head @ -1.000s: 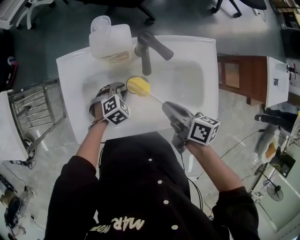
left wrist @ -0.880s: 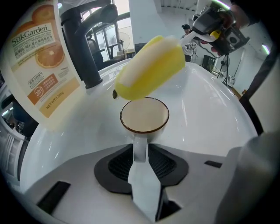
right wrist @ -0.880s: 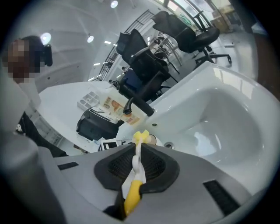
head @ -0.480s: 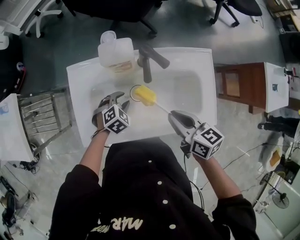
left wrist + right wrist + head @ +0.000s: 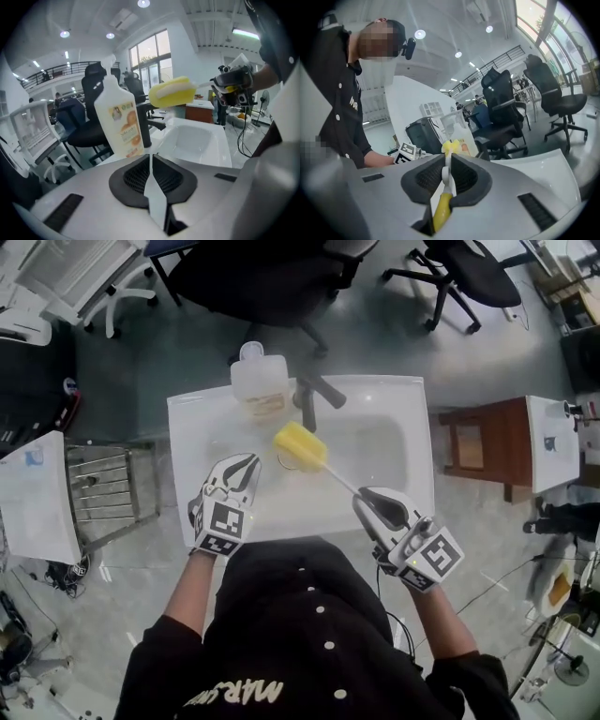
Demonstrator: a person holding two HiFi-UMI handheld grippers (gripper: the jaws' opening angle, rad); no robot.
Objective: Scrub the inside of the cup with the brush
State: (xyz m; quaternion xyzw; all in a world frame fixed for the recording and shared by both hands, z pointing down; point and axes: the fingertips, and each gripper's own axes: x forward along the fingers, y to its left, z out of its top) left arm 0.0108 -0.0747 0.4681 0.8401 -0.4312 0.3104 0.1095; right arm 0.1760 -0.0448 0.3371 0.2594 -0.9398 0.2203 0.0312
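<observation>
The brush has a yellow sponge head on a thin white stem. My right gripper is shut on its handle and holds it up over the white sink. The right gripper view shows the yellow grip pinched between the pads, with the sponge head beyond the tips. My left gripper hovers over the sink's left part. Its jaws have just been closing and are shut, with nothing between them. From there the sponge head hangs in the air ahead. No cup shows in any view.
A soap bottle stands on the sink's back rim beside the dark faucet. A wire rack is left of the sink and a wooden cabinet right of it. Office chairs stand behind.
Both grippers have risen out of the basin toward the camera. The sponge head has left the round cup rim beside the left gripper, and that cup no longer shows.
</observation>
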